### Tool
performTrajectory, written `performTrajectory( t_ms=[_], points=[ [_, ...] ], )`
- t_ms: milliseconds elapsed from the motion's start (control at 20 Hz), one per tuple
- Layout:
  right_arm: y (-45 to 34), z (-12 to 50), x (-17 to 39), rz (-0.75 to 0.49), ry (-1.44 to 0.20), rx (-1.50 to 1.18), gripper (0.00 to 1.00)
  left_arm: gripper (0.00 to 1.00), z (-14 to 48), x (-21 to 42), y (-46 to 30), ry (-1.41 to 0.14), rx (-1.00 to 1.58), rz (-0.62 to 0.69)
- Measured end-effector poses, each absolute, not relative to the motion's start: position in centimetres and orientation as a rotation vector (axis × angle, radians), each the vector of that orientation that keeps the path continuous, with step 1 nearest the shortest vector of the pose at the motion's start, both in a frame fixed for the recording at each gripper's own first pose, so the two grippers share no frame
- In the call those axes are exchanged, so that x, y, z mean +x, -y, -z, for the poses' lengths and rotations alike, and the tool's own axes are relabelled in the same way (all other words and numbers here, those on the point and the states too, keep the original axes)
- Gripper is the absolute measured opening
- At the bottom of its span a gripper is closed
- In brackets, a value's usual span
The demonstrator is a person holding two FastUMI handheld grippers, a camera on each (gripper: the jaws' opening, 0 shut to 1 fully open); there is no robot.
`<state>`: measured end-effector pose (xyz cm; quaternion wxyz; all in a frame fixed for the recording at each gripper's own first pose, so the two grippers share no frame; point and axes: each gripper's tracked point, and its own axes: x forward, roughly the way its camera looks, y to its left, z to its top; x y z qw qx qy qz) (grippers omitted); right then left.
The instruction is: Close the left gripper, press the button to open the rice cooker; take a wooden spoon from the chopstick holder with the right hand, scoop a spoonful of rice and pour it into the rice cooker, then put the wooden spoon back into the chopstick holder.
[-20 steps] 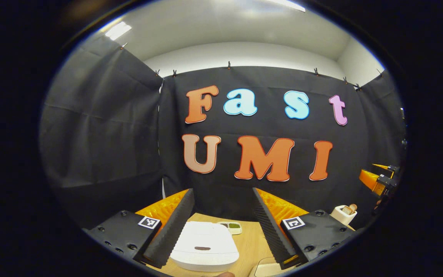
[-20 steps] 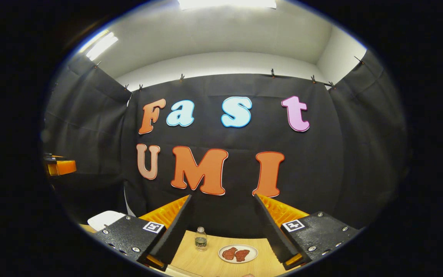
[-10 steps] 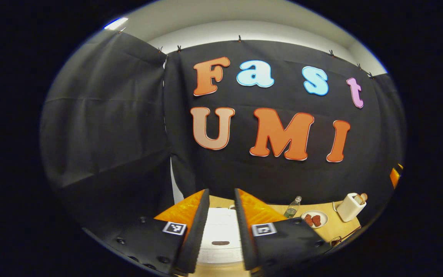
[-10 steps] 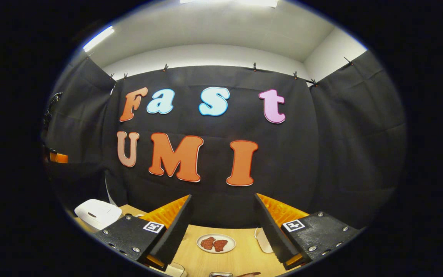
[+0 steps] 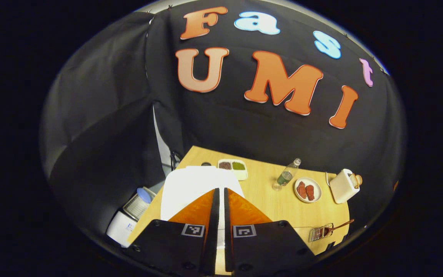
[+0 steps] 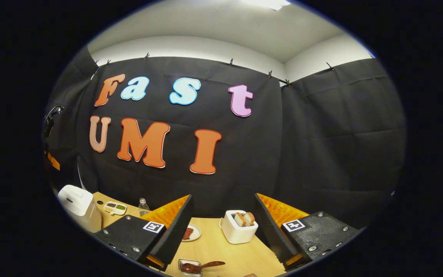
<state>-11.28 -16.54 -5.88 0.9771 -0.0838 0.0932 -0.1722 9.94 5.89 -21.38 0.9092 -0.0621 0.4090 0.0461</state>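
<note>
Now, line by line:

Left gripper point(image 5: 219, 192): fingers pressed together with only a thin slit between them, nothing pinched; it hangs over the rice cooker, fingertips above the lid.

Rice cooker point(image 5: 190, 184): white, lid down, directly ahead of and beneath the left fingertips; in the right gripper view it stands far off to the left of that claw point(image 6: 77, 206); the button cannot be made out.

Right gripper point(image 6: 223, 200): fingers spread wide, holding nothing; raised over the wooden table point(image 6: 221, 246).

Wooden spoon point(image 6: 210, 264): lying tilted, its bowl end in a small wire holder point(image 6: 189, 266), handle pointing to the right; low between the right fingers, nearer the left one; in the left gripper view it sits well off to the right of that claw point(image 5: 338, 226).

Toaster point(image 6: 238, 227): white, bread slices standing in it; ahead between the right fingers, close to the right one.

Plate point(image 5: 308, 189): two reddish pieces on it; beyond and to the right of the left claw, between a bottle point(image 5: 287, 177) and the toaster.

Divided dish point(image 5: 233, 167): dark and green contents; just past the cooker's far edge.
</note>
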Motion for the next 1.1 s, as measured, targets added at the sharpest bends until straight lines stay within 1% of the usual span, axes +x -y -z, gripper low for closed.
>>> performTrajectory(
  t_ms=[50,100,150,200,400,450,500,700,850,1000,1100],
  points=[
    [16.9,6.0,-11.9,0.366,-0.196,-0.167,0.96,0.16,22.7,9.7,-5.5,-0.91,-0.142,-0.089],
    [17.3,6.1,-12.6,0.383,-0.202,-0.166,0.99,0.06,24.1,9.3,-5.5,-0.974,-0.15,-0.095],
    [17.7,6.2,-13.2,0.401,-0.208,-0.168,0.96,0.12,25.4,9.0,-4.9,-1.036,-0.169,-0.09],
    [18.1,6.3,-13.8,0.417,-0.216,-0.17,0.93,0.08,26.6,8.8,-4.4,-1.085,-0.198,-0.089],
    [19.1,6.6,-16.0,0.472,-0.246,-0.174,0.93,0.07,31.2,7.9,-4.0,-1.28,-0.312,-0.111],
    [19.3,6.9,-16.4,0.481,-0.254,-0.178,0.96,0.11,32.5,7.7,-4.2,-1.323,-0.345,-0.119],
    [19.5,7.2,-16.8,0.491,-0.266,-0.183,0.96,0.08,33.2,7.6,-4.5,-1.348,-0.356,-0.125],
    [19.5,8.3,-17.7,0.503,-0.308,-0.184,0.96,0.08,35.5,7.3,-5.9,-1.418,-0.327,-0.148],
    [19.0,8.7,-17.7,0.499,-0.315,-0.192,0.96,0.08,36.6,7.3,-6.1,-1.435,-0.315,-0.143],
    [18.0,9.4,-17.3,0.475,-0.323,-0.186,0.96,0.06,36.8,6.8,-6.2,-1.418,-0.191,-0.082],
    [17.4,10.0,-16.8,0.457,-0.333,-0.17,0.96,0.07,36.6,7.3,-6.0,-1.398,-0.136,-0.078]
  ],
)
